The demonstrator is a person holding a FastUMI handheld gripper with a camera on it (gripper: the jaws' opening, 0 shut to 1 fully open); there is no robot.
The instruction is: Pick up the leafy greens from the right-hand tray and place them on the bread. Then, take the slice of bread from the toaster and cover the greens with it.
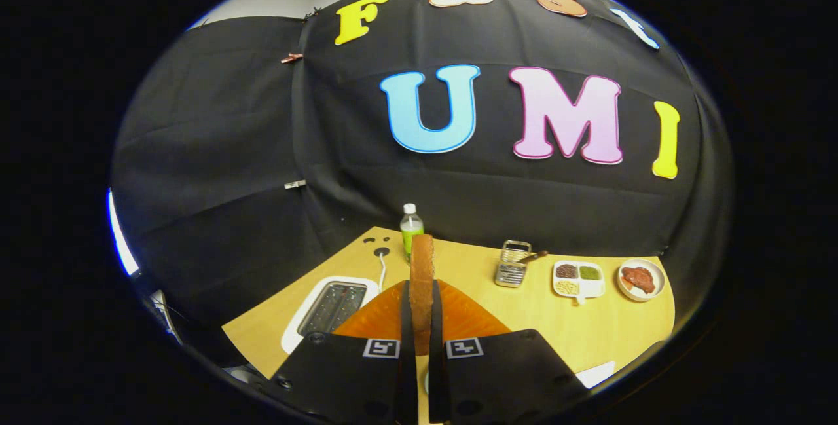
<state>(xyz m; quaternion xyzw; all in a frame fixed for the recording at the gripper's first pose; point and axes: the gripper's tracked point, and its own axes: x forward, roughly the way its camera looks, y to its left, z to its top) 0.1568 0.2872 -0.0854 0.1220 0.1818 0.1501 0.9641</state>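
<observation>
Right of the white rectangular toaster point(325, 309) on the pale wooden counter point(589, 330), the gripper point(422, 340) jaws pinch a brown bread slice point(422, 281) held upright on edge, above that toaster's level.

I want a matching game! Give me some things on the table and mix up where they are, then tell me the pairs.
Things:
1. bread slice
2. toaster
3. bottle
4. meat plate

Places:
A. at the table's back edge, beyond the bread
B. far right, beside the divided dish
C. held upright between the gripper's shut jaws
D. left of the gripper, slots empty

Pairs: 1-C, 2-D, 3-A, 4-B
</observation>
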